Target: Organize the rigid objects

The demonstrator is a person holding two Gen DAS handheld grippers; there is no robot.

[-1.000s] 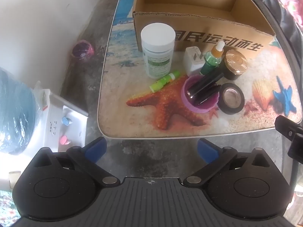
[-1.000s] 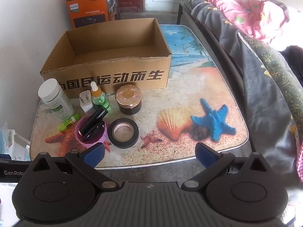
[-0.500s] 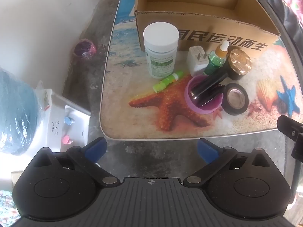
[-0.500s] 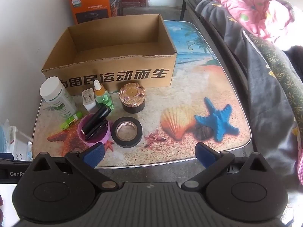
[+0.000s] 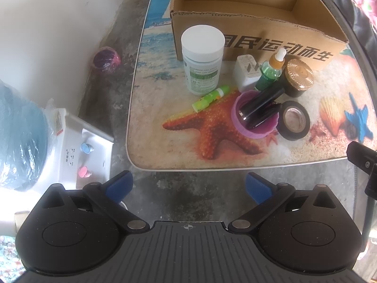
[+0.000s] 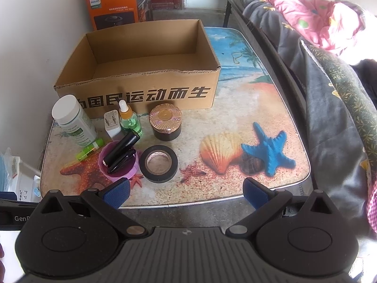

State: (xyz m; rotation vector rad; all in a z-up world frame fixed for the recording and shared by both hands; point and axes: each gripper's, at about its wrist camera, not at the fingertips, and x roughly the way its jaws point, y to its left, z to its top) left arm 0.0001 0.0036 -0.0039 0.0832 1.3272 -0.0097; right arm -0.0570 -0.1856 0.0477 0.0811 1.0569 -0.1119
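Both the left gripper (image 5: 188, 185) and right gripper (image 6: 186, 192) hang empty, jaws apart; the white bottle (image 5: 202, 59) looks rigid, light (probably), best pinched mid-body.

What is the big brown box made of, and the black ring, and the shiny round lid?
The big brown open box looks like matte corrugated cardboard: its top edge is torn and ragged. The black ring seems to be a roll of slightly glossy plastic tape on a pale core. The ridged rose-gold lid on the dark jar looks metallic; it may be coated plastic.
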